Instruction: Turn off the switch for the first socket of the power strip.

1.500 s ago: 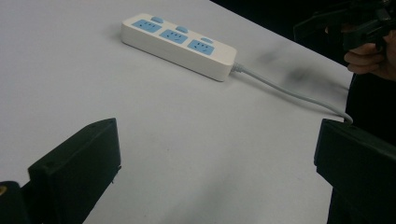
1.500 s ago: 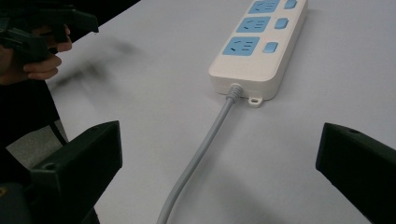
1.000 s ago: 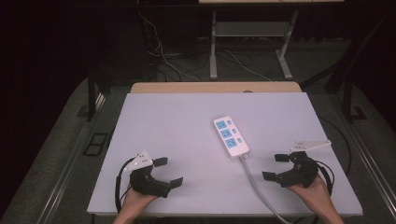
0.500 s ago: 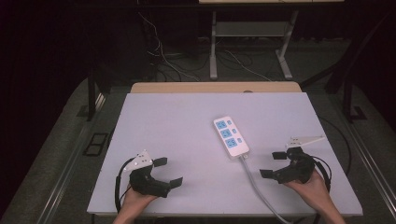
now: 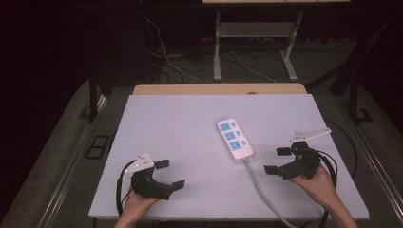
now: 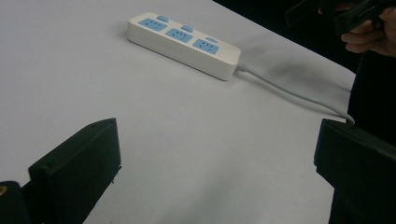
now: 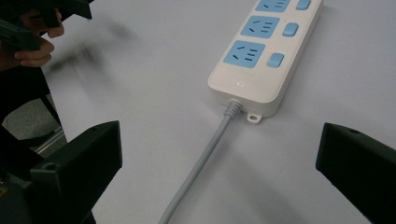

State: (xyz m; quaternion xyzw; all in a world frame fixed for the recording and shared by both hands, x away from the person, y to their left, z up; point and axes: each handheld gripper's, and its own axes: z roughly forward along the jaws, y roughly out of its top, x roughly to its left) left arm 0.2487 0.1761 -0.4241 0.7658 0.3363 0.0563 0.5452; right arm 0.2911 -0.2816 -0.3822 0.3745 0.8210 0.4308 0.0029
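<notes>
A white power strip [image 5: 235,138] with blue sockets is seen lying flat right of centre on the desk [image 5: 190,128], its grey cable [image 5: 262,190] trailing to the near edge. Right tongs [image 5: 278,160] are held apart just beside the cable end; left tongs [image 5: 170,174] are held apart, well away.

A lab or test room: beyond the grippers' bare white table [image 5: 190,123], loose cables [image 5: 166,57] trail across dark carpet under a metal-legged bench [image 5: 252,33].
</notes>
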